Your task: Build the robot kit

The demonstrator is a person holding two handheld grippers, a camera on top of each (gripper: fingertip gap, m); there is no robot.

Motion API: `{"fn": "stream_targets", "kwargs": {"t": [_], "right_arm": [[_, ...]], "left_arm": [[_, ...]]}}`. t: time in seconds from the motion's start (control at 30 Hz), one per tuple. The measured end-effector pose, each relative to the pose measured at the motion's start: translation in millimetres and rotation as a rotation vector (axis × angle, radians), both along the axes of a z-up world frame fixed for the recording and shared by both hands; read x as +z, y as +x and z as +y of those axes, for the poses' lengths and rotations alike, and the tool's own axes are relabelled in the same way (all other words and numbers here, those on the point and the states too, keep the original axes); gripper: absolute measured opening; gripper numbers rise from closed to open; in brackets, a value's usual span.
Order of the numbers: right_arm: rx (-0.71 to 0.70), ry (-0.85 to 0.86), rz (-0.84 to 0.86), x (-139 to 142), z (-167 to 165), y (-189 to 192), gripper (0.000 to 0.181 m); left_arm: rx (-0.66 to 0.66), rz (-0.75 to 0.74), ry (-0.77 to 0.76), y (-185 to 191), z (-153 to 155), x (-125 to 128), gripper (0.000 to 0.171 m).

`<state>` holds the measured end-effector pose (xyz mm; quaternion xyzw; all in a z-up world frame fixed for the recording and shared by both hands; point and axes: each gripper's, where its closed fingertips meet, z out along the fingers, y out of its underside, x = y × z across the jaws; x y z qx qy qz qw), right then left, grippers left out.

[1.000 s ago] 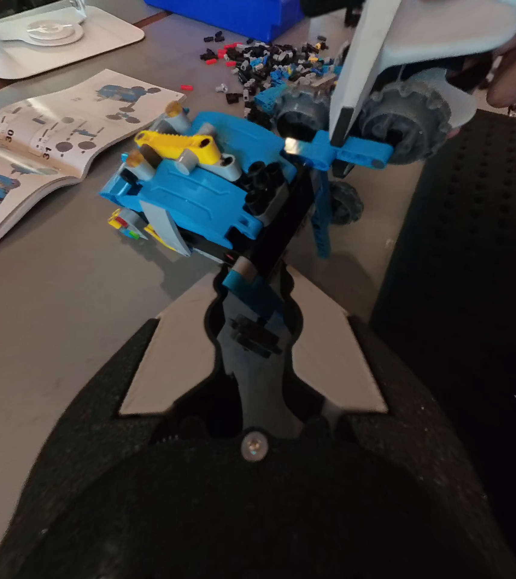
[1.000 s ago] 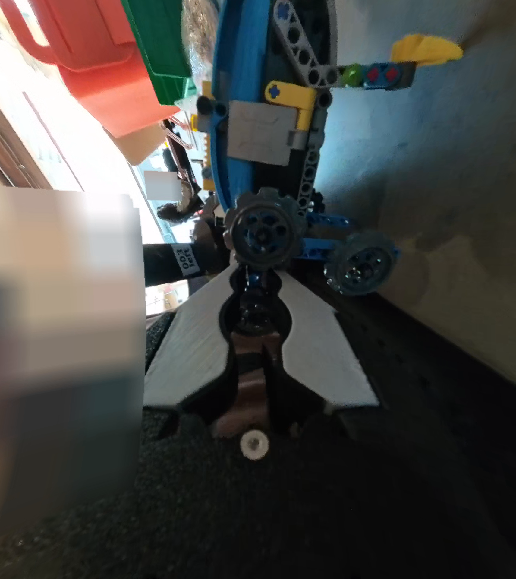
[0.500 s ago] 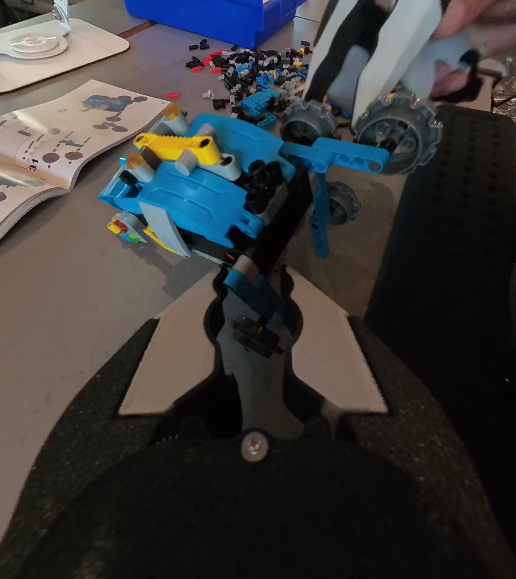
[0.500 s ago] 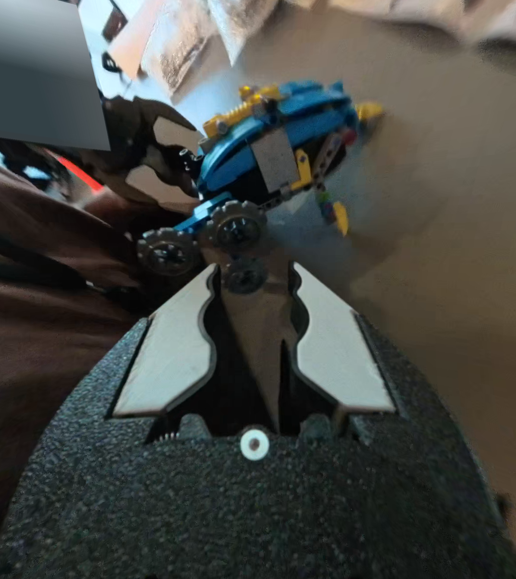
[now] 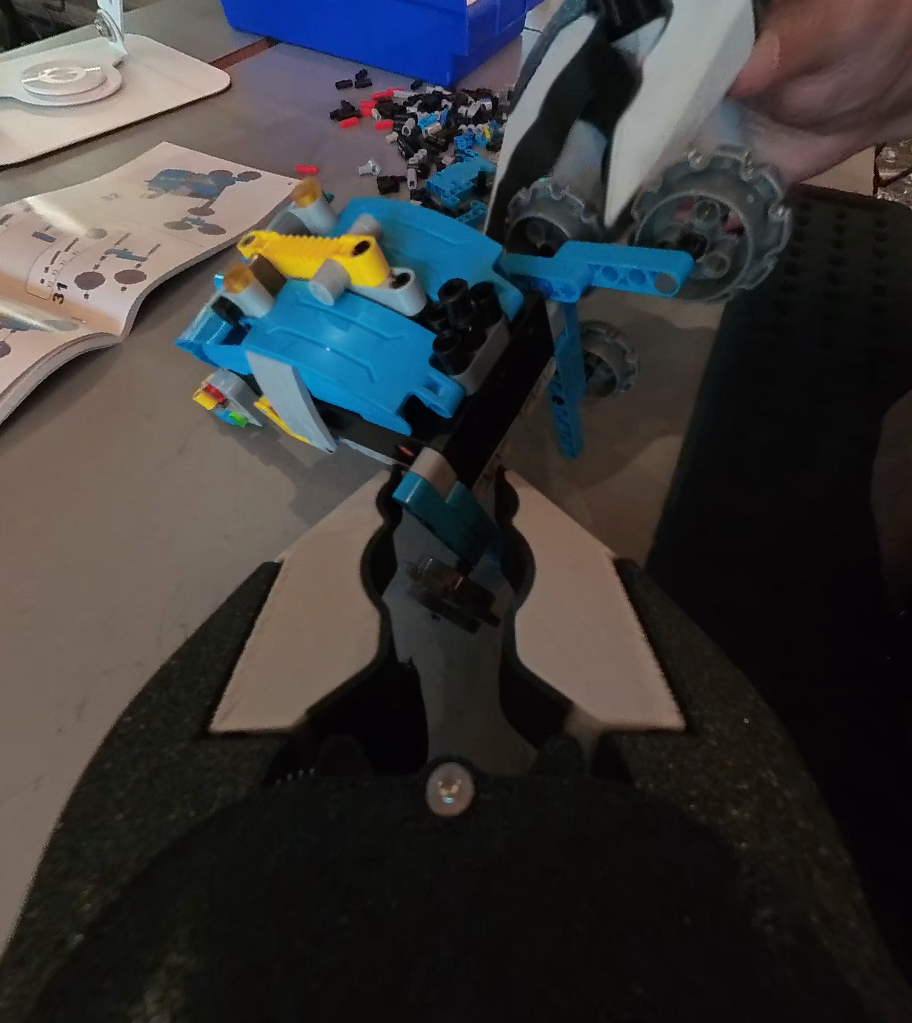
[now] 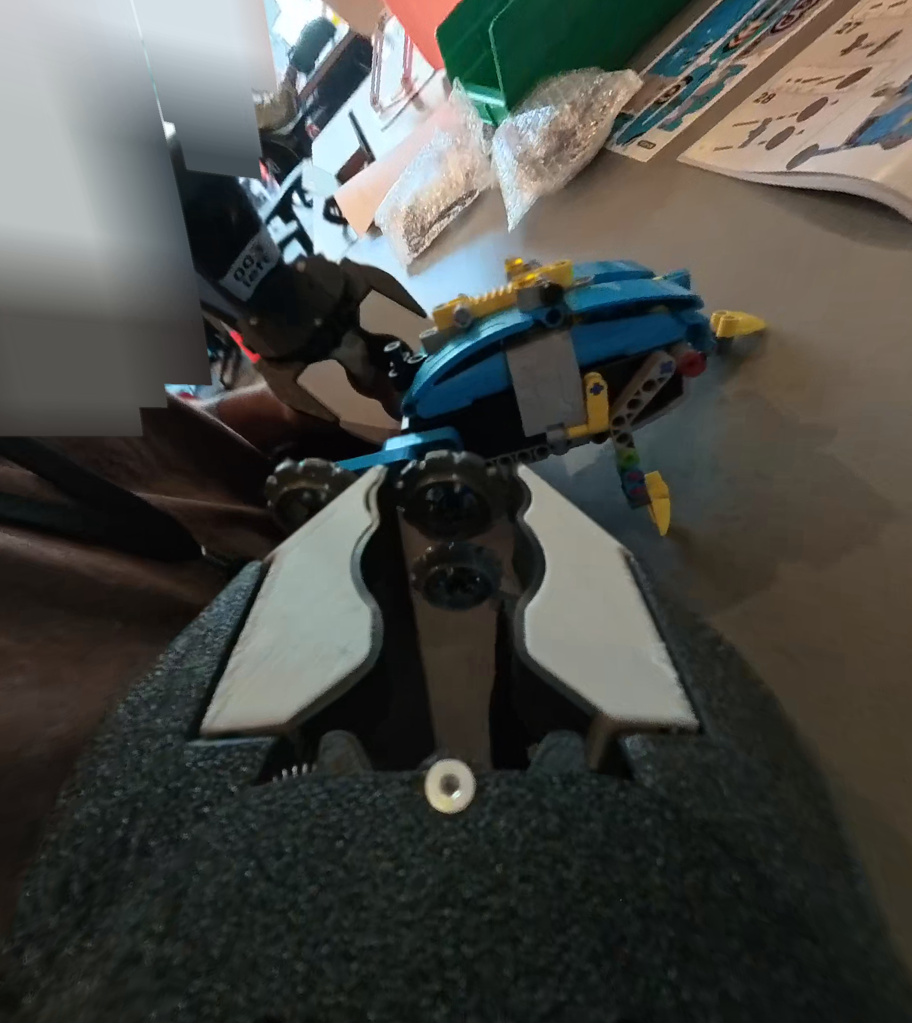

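A blue brick-built vehicle model with yellow and grey parts is tilted, its nose down on the grey table. My left gripper is shut on the black and teal beam at the model's rear. It also shows in the right wrist view. My right gripper is open. Its fingertips straddle a small grey wheel on the model's blue axle arm. A larger grey wheel sits outside the fingers. The right gripper shows at the top right of the left wrist view, held by a hand.
An open instruction booklet lies at the left, with a heap of small loose pieces, a blue bin and a white stand base behind. A black perforated pad is at the right. A green bin and plastic bags stand farther off. The tips of one gripper are about 8 cm away from the tips of the other.
My right gripper opened, pulled away from the wheels, then came back and now straddles the small wheel. My left gripper has kept its hold; the model has barely moved.
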<state>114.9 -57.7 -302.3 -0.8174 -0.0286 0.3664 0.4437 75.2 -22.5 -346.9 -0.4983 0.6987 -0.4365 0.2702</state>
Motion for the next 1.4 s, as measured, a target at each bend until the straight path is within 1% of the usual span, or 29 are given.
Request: {"fn": "stream_targets", "kwargs": {"t": [0.03, 0.07, 0.13, 0.23, 0.33, 0.4, 0.53, 0.67, 0.73, 0.77, 0.8, 0.87, 0.9, 1.03, 1.13, 1.2, 1.33, 1.4], "right_arm": [[0.020, -0.004, -0.045, -4, -1, -2, 0.045], [0.044, -0.016, -0.092, -9, -2, -4, 0.043], [0.052, -0.014, -0.109, -9, 0, -5, 0.043], [0.066, -0.067, -0.044, -9, 0, -5, 0.043], [0.092, -0.156, 0.081, -9, 0, -5, 0.042], [0.131, -0.184, 0.117, -9, -2, -6, 0.043], [0.220, -0.174, 0.102, -7, -2, -7, 0.043], [0.279, -0.160, 0.113, -4, 0, -10, 0.043], [0.336, -0.152, 0.138, 0, -5, -22, 0.042], [0.364, -0.126, 0.149, 5, -5, -30, 0.037], [0.354, -0.121, 0.127, 6, -4, -33, 0.036], [0.314, -0.124, 0.061, 5, -3, -31, 0.037], [0.306, -0.121, 0.049, 5, -5, -31, 0.037], [0.240, -0.130, 0.115, 7, -5, -23, 0.042], [0.208, -0.077, 0.193, 17, -6, -13, 0.039], [0.190, -0.046, 0.232, 22, -5, -8, 0.038], [0.216, -0.044, 0.237, 17, -2, -16, 0.035], [0.233, -0.061, 0.279, 16, -2, -18, 0.034]], "left_arm": [[0.000, 0.002, -0.005, 0, 0, 0, 0.033], [0.002, 0.005, -0.009, 0, 1, 0, 0.033], [0.003, 0.007, -0.018, 0, 1, 0, 0.032], [0.005, 0.007, -0.014, 0, 1, -1, 0.032], [0.001, 0.009, -0.018, 1, 2, -1, 0.032], [-0.011, 0.012, -0.018, 0, 1, 0, 0.031], [-0.070, 0.030, 0.019, -2, -1, -1, 0.029], [-0.129, 0.088, 0.077, -4, -3, -2, 0.029], [-0.171, 0.114, 0.105, -5, -8, -3, 0.028], [-0.179, 0.122, 0.131, -5, -9, -5, 0.027], [-0.187, 0.129, 0.128, -5, -7, -5, 0.026], [-0.188, 0.147, 0.066, -5, -6, -3, 0.026], [-0.191, 0.142, 0.075, -5, -8, -3, 0.026], [-0.197, 0.119, 0.055, -8, -11, -4, 0.025], [-0.195, 0.115, 0.033, -11, -10, -4, 0.025], [-0.196, 0.113, 0.044, -12, -10, -4, 0.025], [-0.201, 0.116, 0.051, -13, -10, -4, 0.025], [-0.197, 0.116, 0.027, -14, -9, -4, 0.025]]}}
